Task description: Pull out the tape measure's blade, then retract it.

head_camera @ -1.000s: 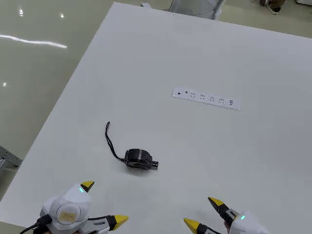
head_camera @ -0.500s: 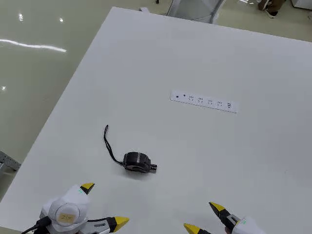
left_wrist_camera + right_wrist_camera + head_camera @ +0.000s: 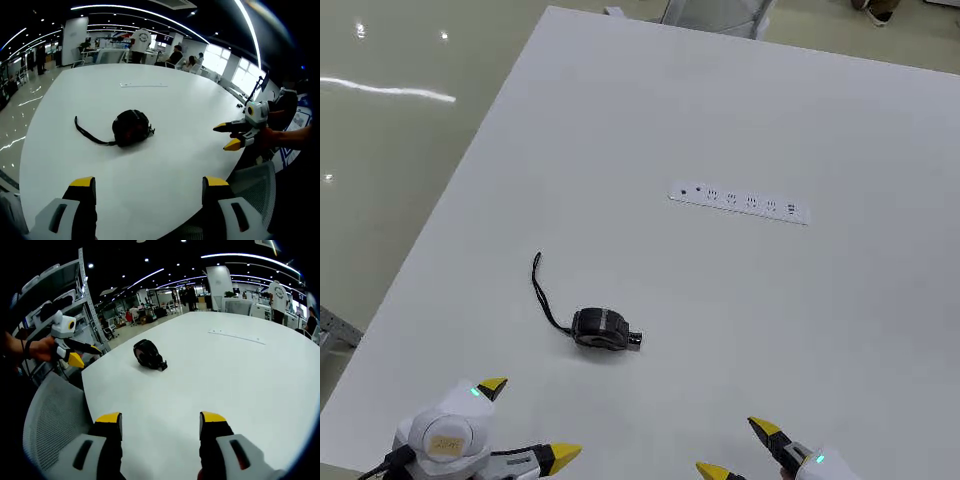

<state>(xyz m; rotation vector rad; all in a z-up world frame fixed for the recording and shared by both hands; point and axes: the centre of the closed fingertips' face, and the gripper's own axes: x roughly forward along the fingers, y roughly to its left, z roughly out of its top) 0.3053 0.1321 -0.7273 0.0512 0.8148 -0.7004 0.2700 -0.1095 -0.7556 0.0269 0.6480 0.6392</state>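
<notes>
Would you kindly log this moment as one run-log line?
tape measure: on table, untouched, blade retracted | left gripper: open | right gripper: open

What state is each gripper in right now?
Left gripper: open, holding nothing.
Right gripper: open, holding nothing.

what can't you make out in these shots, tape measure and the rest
Tape measure: the blade hook's detail and any lock button are too small in the head view; the case is dark and blurred in both gripper views.
Power strip: its markings are too small to read in the head view.
Right hand-held gripper: its body is cut off by the head view's bottom edge.
</notes>
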